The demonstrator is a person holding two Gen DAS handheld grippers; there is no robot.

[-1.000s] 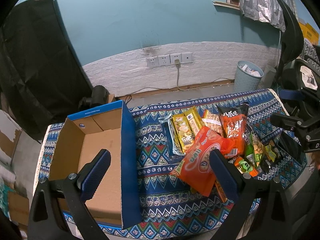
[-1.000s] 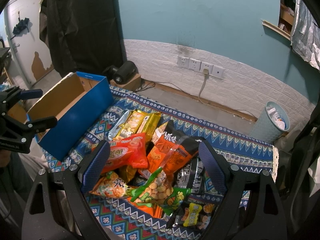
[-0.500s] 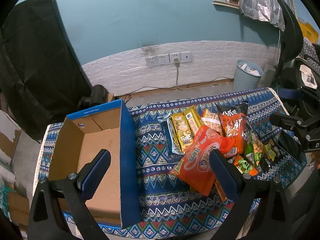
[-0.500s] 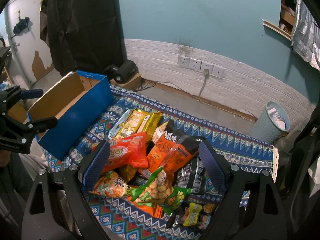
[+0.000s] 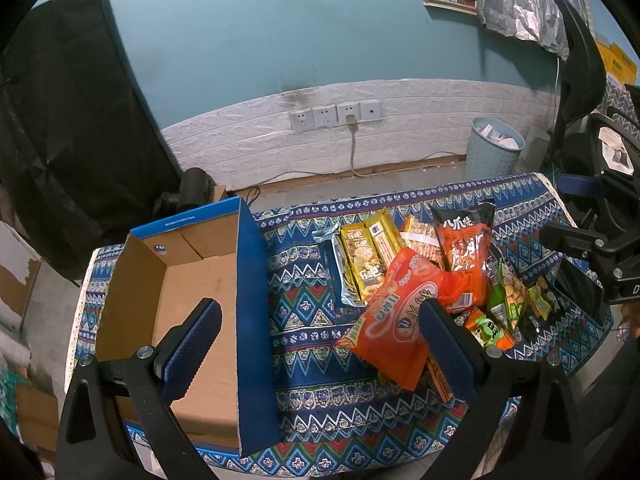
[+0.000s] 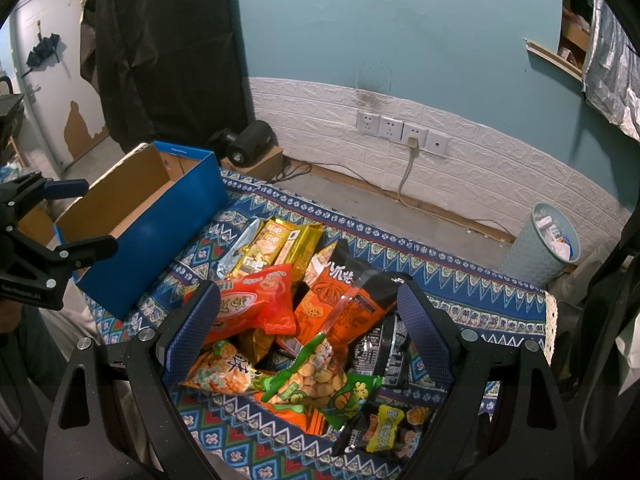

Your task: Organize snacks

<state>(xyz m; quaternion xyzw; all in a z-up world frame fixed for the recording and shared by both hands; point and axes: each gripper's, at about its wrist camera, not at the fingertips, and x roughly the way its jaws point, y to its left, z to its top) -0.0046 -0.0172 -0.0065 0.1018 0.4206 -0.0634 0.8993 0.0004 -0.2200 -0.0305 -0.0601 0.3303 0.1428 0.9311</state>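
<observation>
Many snack packets [image 6: 280, 312] crowd a patterned tablecloth [image 5: 312, 308] (teal wall [image 5: 260, 40] behind)

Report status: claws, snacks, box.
Left claw open, right claw open, both empty. Snack pile loose on patterned cloth. Cardboard box holds no snacks. Nothing blocking.

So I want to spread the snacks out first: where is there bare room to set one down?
The cloth is bare between the blue box and the snack pile. The box floor is bare too. The pile is crowded.
</observation>
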